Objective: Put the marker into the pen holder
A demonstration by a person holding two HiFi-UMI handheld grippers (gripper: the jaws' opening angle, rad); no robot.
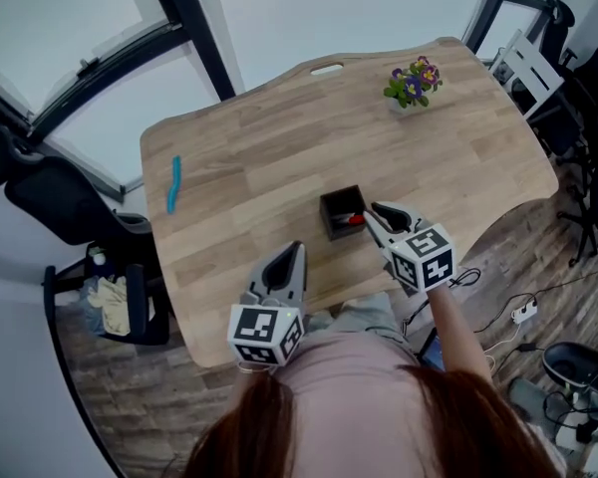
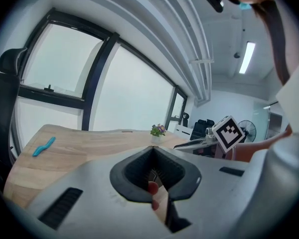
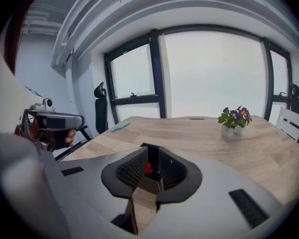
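The red marker point(image 1: 356, 219) sits inside the square black pen holder point(image 1: 331, 203), its red end showing at the side nearest the right gripper point(image 1: 372, 213). The holder stands on the wooden table point(image 1: 259, 167), towards the person's edge. The right gripper hangs just beside the holder, tilted down towards it. Its jaws are a narrow gap apart and grip nothing; in the right gripper view the holder and the red tip show through that gap. The left gripper point(image 1: 297, 250) hovers over the near edge of the table, apart from the holder, its jaw tips brought together on nothing. A slim blue pen-shaped object point(image 1: 173, 184) lies far off at the table's left side (whether it is another marker I cannot say). A small pot of purple and yellow flowers point(image 1: 413, 83) stands at the far right corner, and a black office chair point(image 1: 50, 192) waits beyond the table's left end.
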